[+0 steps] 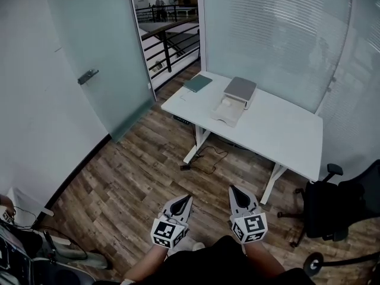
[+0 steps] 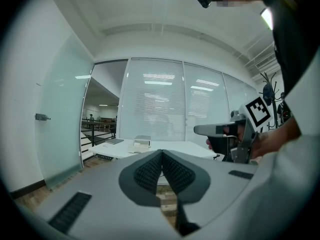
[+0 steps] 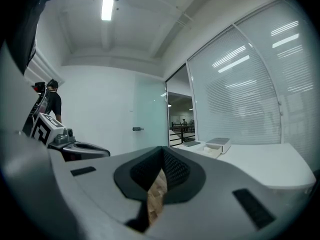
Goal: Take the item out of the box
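Observation:
A white box (image 1: 236, 98) with its grey lid raised stands on the white desk (image 1: 279, 132) across the room; something pale lies in its open front part (image 1: 227, 111). The box is small and far in the left gripper view (image 2: 142, 142) and in the right gripper view (image 3: 216, 146). I hold both grippers low, close to my body and well short of the desk. My left gripper (image 1: 188, 198) is shut with nothing between its tips. My right gripper (image 1: 231, 189) is shut and empty too.
A dark green notebook (image 1: 198, 83) lies at the desk's left end. A black office chair (image 1: 332, 209) stands right of the desk. A frosted glass door (image 1: 98, 52) stands left; wooden floor (image 1: 136, 183) stretches between me and the desk. Cables (image 1: 208, 159) trail under the desk.

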`<state>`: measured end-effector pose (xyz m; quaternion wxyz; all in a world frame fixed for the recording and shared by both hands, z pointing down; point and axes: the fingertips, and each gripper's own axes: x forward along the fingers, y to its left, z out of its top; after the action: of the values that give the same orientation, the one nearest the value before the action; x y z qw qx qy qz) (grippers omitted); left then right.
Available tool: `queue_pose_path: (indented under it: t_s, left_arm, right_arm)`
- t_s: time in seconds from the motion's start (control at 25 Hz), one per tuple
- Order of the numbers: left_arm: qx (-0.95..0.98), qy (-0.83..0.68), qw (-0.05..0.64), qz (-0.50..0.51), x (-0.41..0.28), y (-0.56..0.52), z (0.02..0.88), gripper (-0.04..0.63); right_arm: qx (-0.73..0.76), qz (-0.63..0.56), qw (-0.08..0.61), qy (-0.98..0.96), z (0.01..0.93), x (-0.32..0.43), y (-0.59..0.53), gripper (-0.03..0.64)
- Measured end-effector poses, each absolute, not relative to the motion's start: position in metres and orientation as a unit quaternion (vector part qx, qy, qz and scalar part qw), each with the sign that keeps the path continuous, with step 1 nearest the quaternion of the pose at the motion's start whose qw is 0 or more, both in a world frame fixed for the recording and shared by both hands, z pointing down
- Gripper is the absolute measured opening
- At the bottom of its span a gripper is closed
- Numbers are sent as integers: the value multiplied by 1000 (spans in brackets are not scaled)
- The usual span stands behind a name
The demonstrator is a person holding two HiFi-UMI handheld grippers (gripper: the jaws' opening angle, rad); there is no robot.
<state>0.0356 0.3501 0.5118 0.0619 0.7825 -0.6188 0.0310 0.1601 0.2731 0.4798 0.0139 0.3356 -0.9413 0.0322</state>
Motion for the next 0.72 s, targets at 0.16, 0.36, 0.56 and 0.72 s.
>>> queue_pose_path:
  t_s: [0.16,0.36,0.56,0.72]
  left_arm:
    - [779,-624,59,20,17,330,506,12]
    - [779,-623,62,23,0,300,512,11]
    - [779,-623,70,31,-12,269,519,12]
    - [771,-632,76,34,-30,228,523,11]
  right_arm:
    - [337,23,20,-941,478,147,260,5]
    - [337,28,21,-941,487,130,229,5]
    - [335,20,12,-942,481,114,195,5]
    - [334,22,10,-942,482,102,153,5]
